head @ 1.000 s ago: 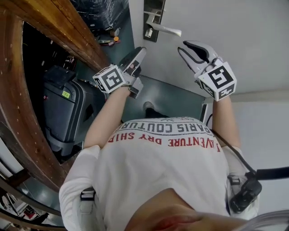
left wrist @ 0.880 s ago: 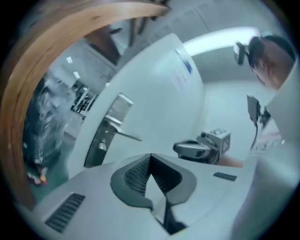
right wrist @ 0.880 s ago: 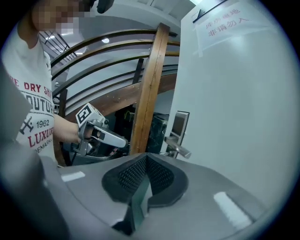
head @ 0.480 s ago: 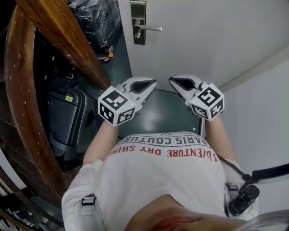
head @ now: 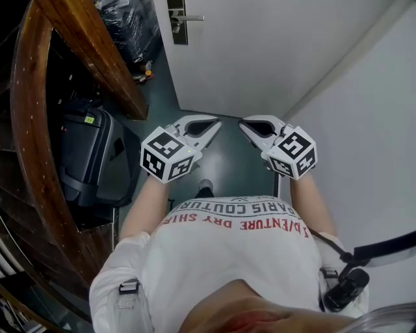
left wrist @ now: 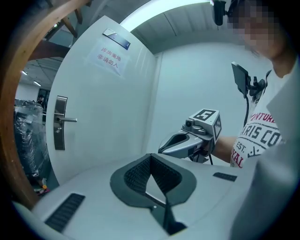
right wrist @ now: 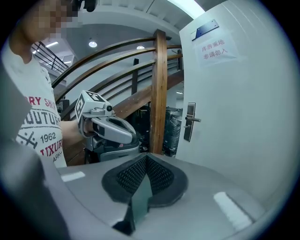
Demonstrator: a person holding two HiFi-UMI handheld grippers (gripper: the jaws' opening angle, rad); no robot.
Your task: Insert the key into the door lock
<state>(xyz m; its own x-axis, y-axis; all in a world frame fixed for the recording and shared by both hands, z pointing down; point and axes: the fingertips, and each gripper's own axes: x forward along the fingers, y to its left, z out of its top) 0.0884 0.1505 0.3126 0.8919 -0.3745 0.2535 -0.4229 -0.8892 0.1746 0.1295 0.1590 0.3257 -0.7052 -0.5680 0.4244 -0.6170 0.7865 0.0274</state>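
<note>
The white door's lock plate [head: 177,23] with its lever handle [head: 190,18] is far off at the top of the head view, and appears as the lock plate [left wrist: 60,123] in the left gripper view and the lock plate [right wrist: 189,122] in the right gripper view. No key shows in any view. My left gripper [head: 211,125] and right gripper [head: 247,125] are held side by side at chest height, well back from the door. Both are shut with nothing between the pads. Each gripper view shows its own closed jaws and the other gripper beside them: the right gripper [left wrist: 187,142], the left gripper [right wrist: 110,129].
A curved wooden railing [head: 97,52] runs along the left, with a black suitcase [head: 91,162] under it and a black wrapped bundle [head: 127,23] beyond. A white wall [head: 364,130] closes the right side. A paper sign [left wrist: 108,58] hangs on the door. The floor [head: 227,162] is dark teal.
Both grippers were up by the door handle with jaws apart; they have drawn back toward my chest and shut. The door and its handle have receded to the top of the view.
</note>
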